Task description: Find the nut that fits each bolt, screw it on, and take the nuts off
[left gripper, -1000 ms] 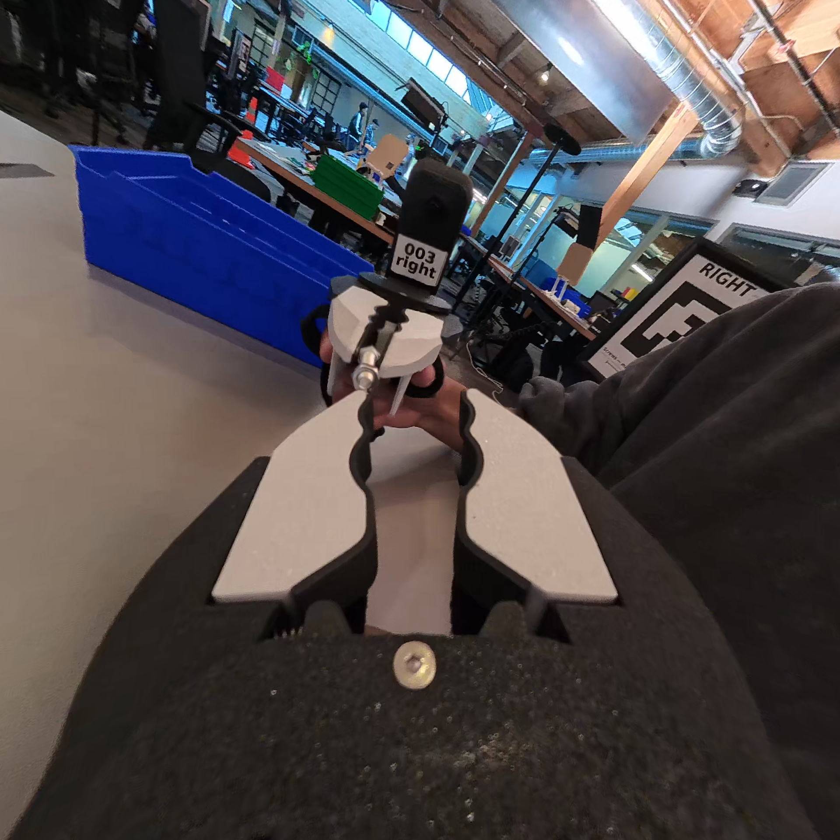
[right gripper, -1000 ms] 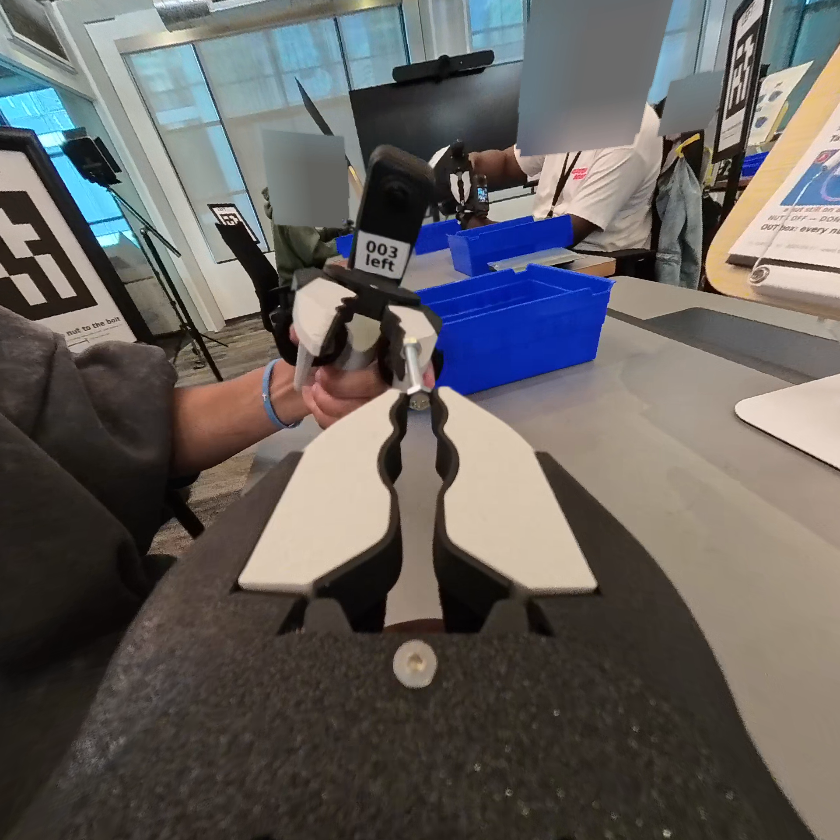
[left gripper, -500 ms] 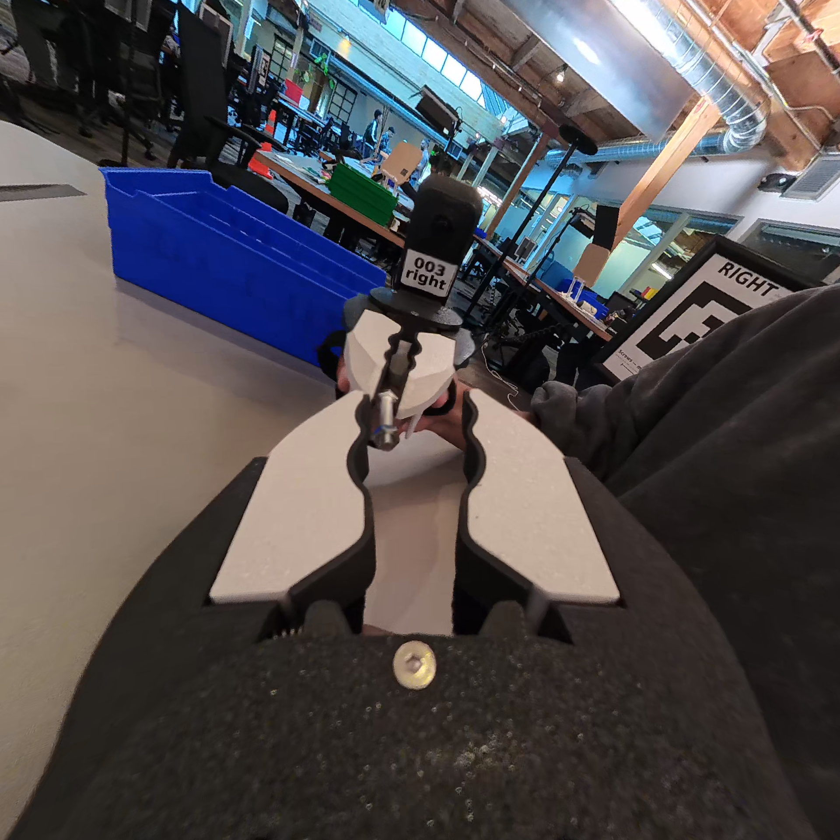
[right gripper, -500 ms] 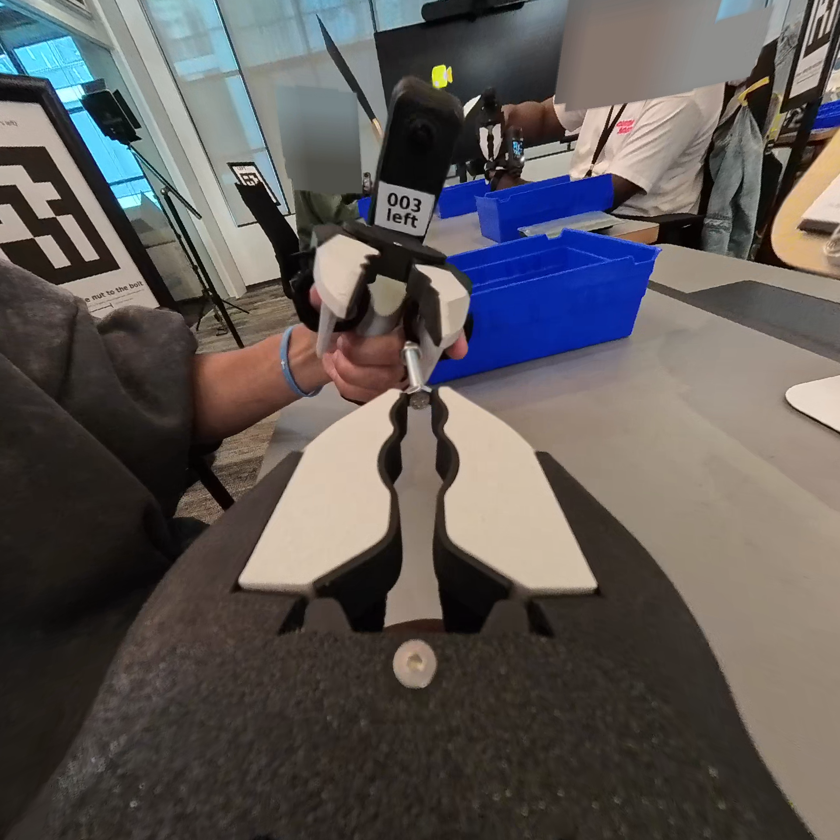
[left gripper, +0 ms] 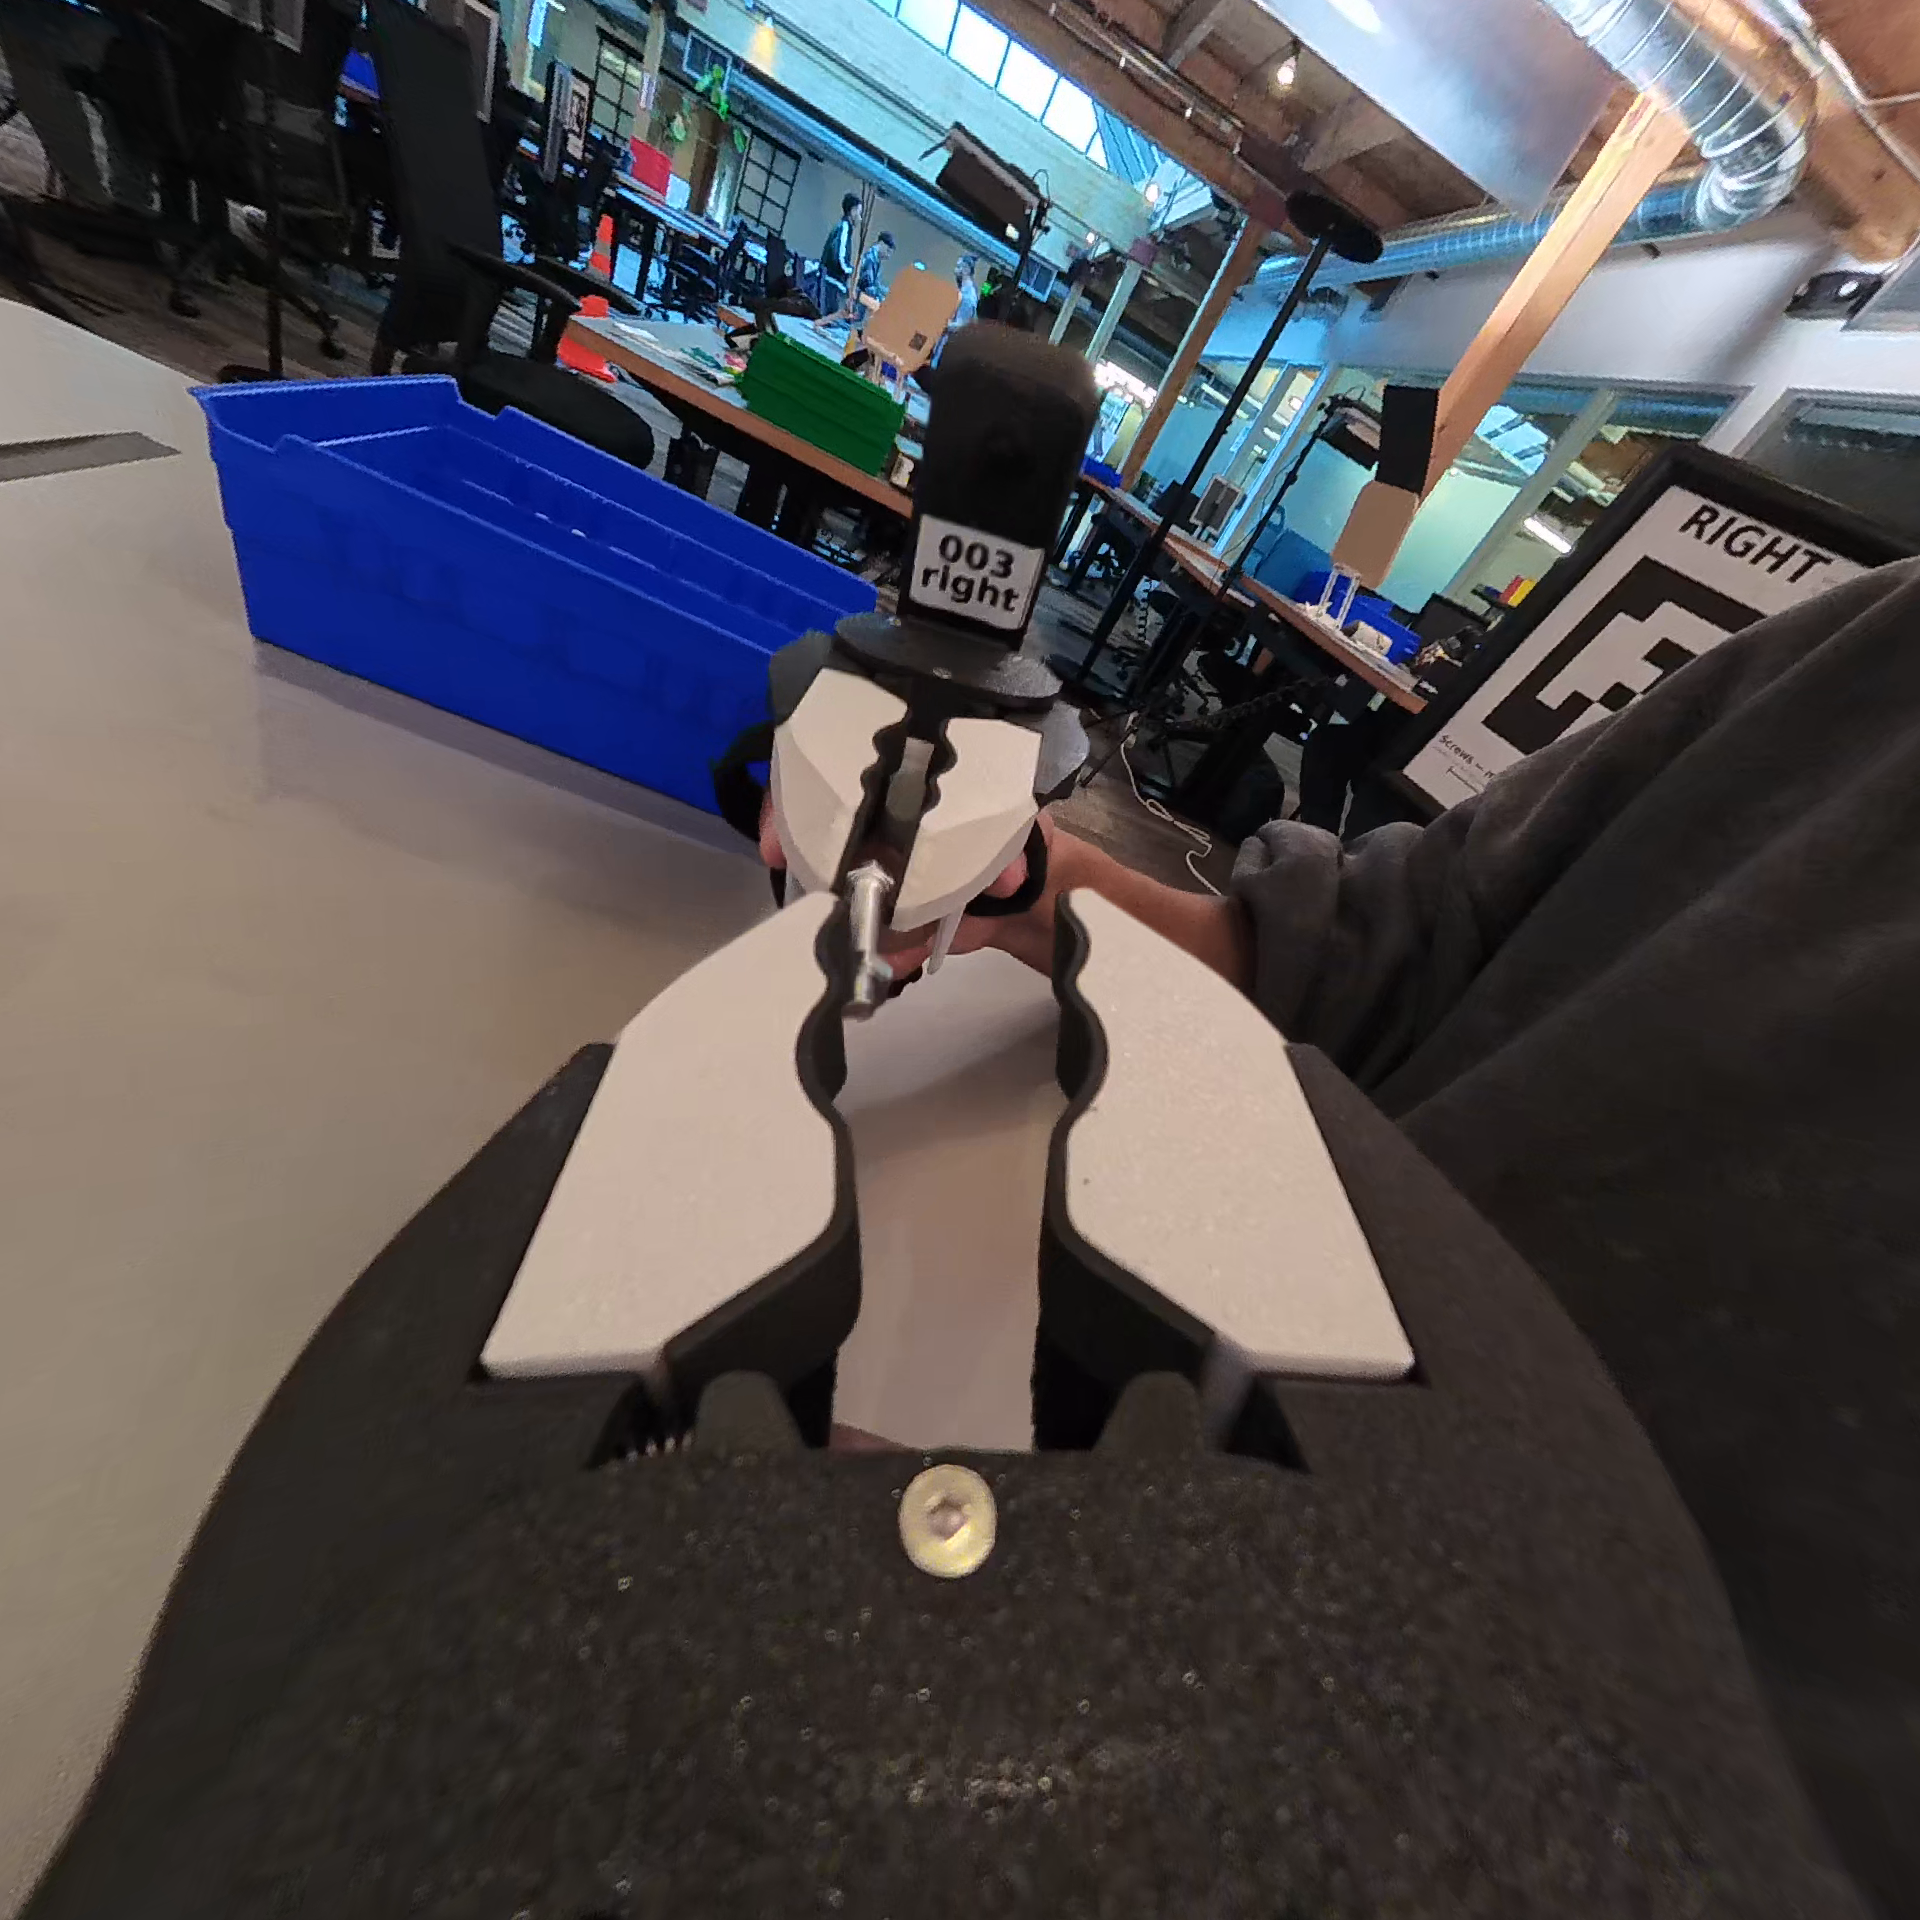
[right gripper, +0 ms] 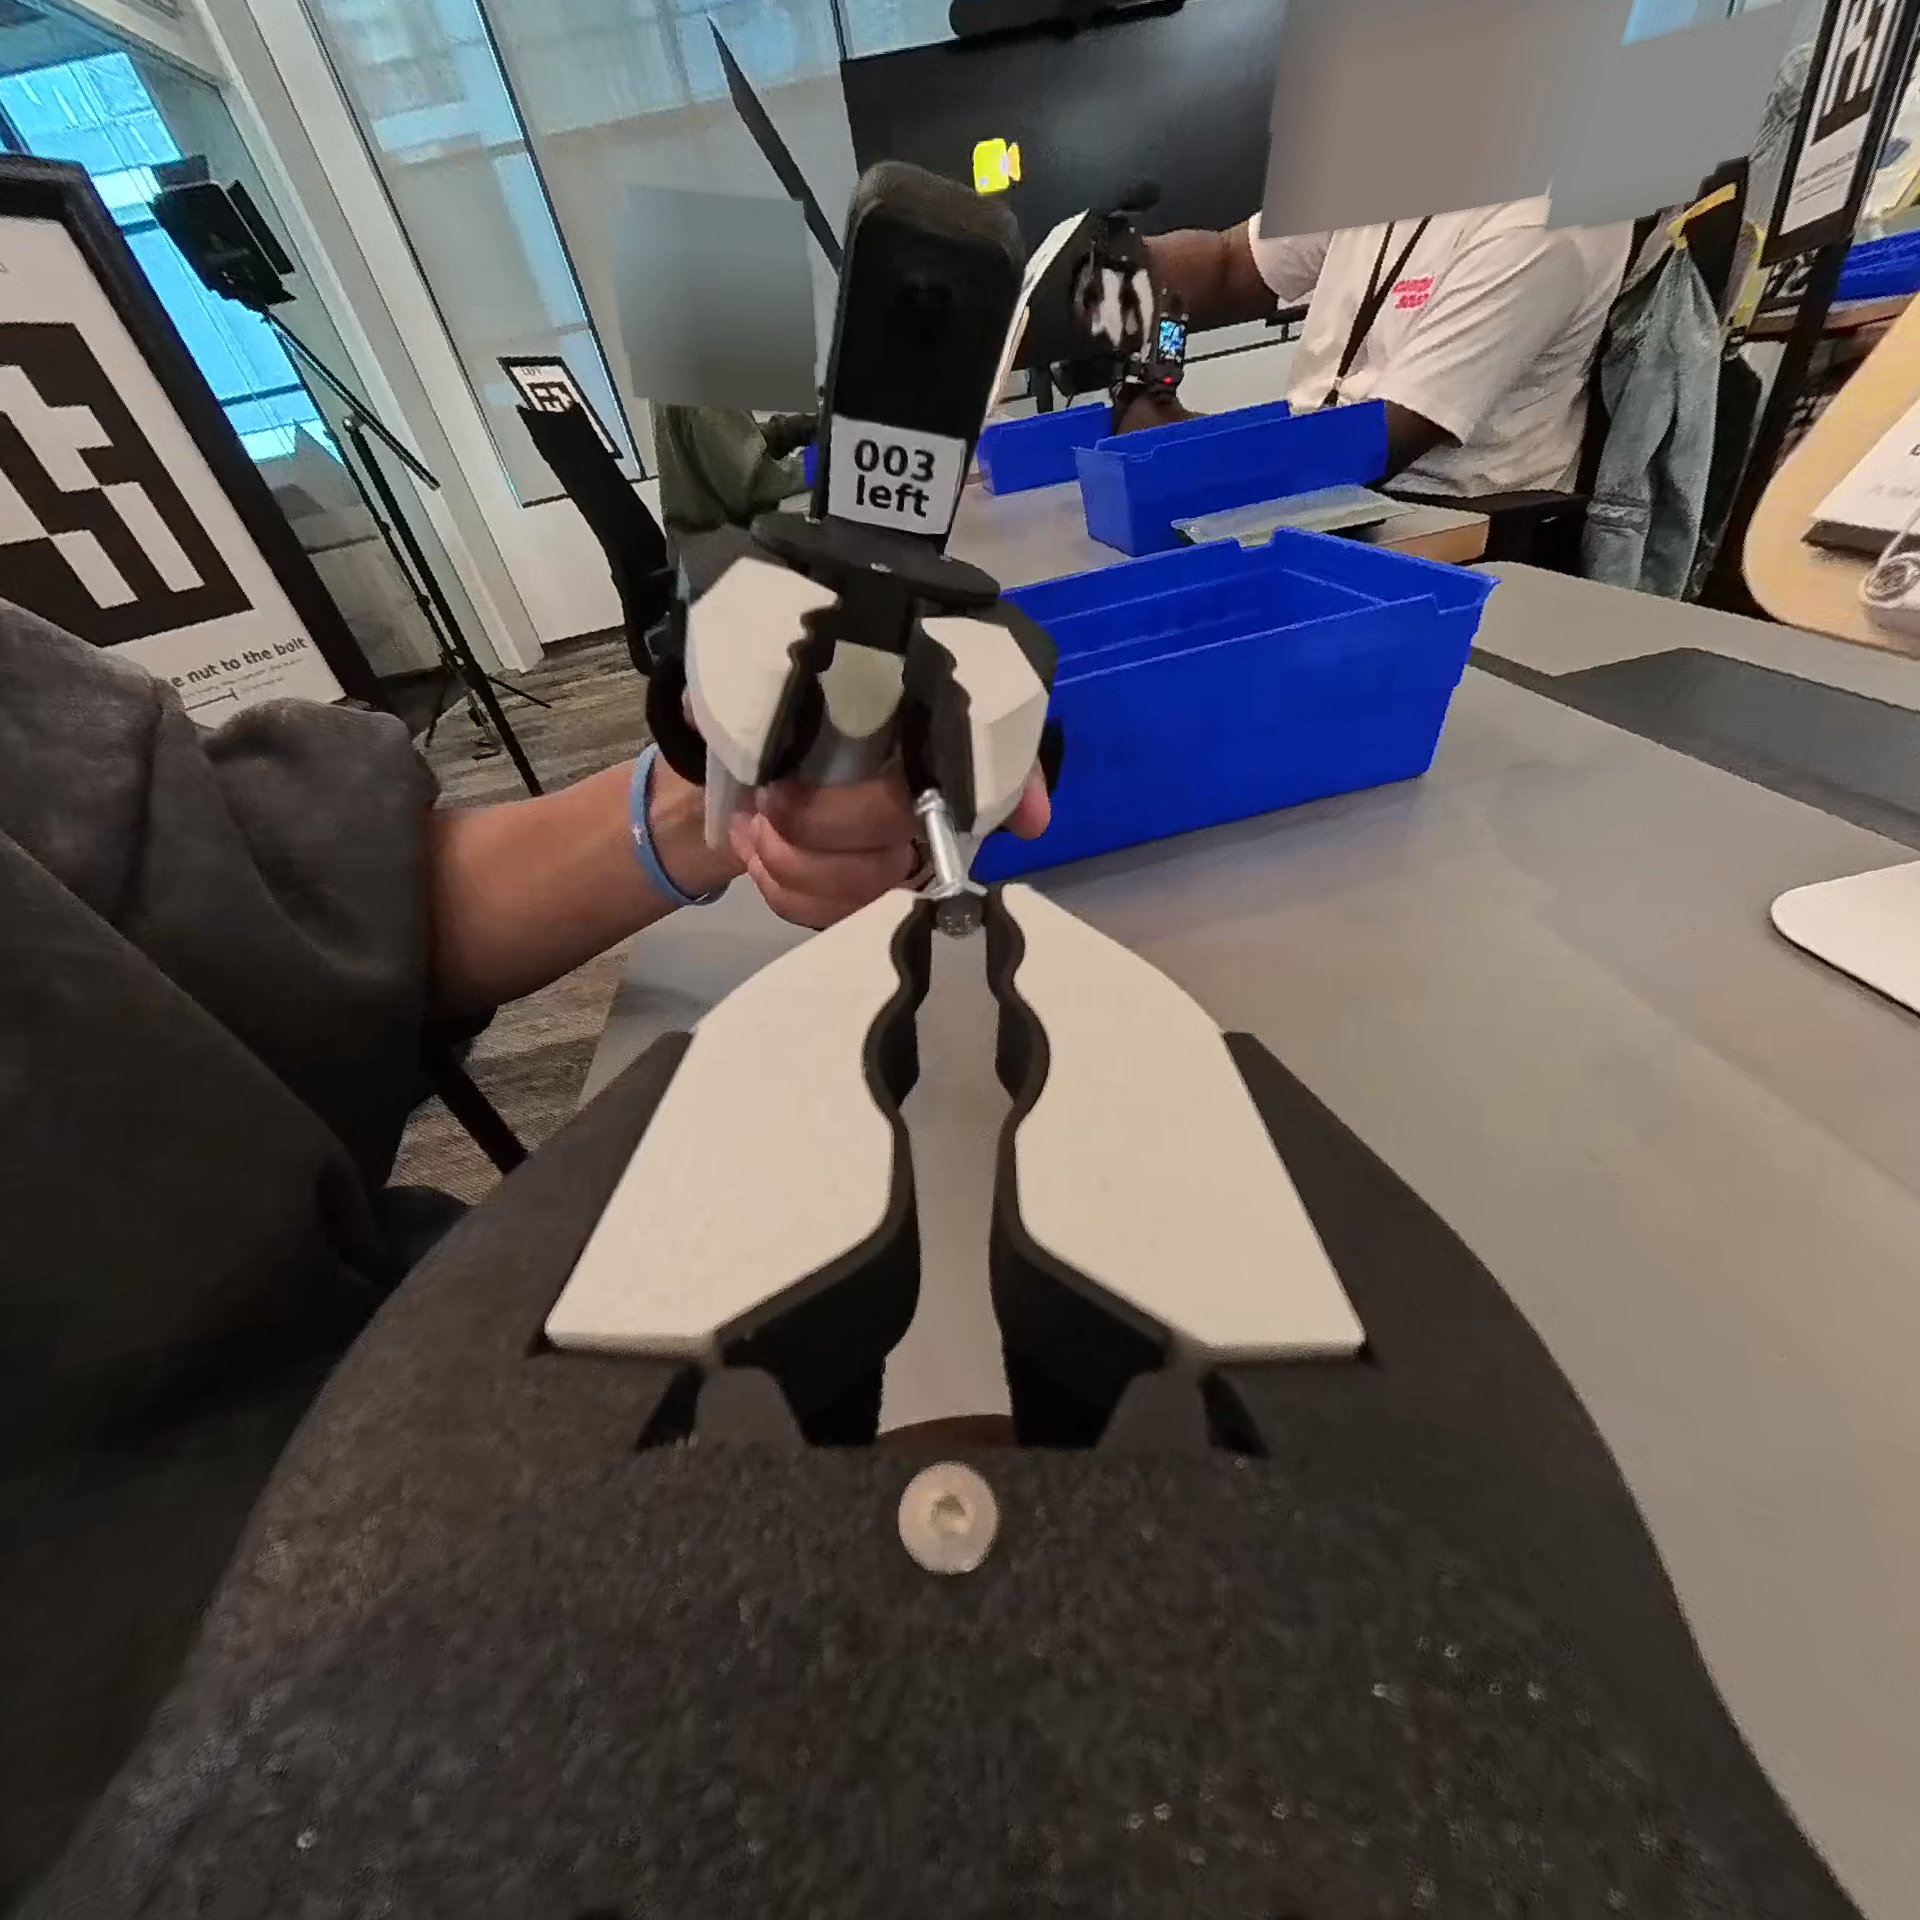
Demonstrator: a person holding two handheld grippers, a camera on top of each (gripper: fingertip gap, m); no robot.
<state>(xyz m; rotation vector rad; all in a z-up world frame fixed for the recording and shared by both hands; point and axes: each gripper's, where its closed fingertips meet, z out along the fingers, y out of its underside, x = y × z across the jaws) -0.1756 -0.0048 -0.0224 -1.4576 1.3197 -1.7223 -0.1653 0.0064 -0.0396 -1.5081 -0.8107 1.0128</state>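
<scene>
- Grey tabletop (right gripper: 1558,987), blue bin (right gripper: 1247,707) behind.
- My right gripper (right gripper: 956,920) pinches the bolt (right gripper: 951,868) by its head.
- My left gripper (left gripper: 940,935) is spread, bolt tip against one finger.
- No nut visible; matching and threading remain, I judge.

bolt (right gripper: 948,854) head: hidden between right tongs (right gripper: 958,921) tips | nut on it: cannot tell

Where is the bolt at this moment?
In the right wrist view the bolt is held at the centre, one end pinched in the right gripper, the other by the open left gripper.
</scene>
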